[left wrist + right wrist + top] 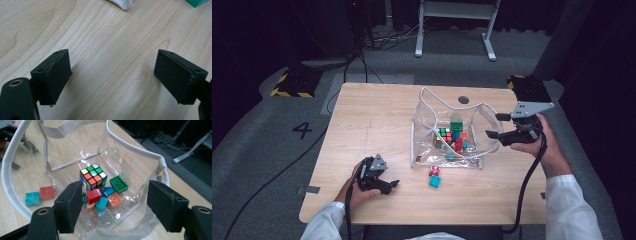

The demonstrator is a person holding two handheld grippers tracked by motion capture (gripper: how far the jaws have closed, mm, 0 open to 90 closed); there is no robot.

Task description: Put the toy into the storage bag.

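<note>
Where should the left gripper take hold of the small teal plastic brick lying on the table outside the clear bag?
Probably across two opposite flat sides of the small teal plastic brick, coming from above. It lies flat on the wooden table, a small red brick close on its far side, so closing along the left-right line looks safest. The left gripper is open beside it.

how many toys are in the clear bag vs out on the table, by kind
Puzzle cube in the clear bag: 1
Bricks in the bag that can be told apart, such as the green brick: about 6, some overlap
Bricks on the table: 2, the red brick and the teal brick
Total: about 9
</note>
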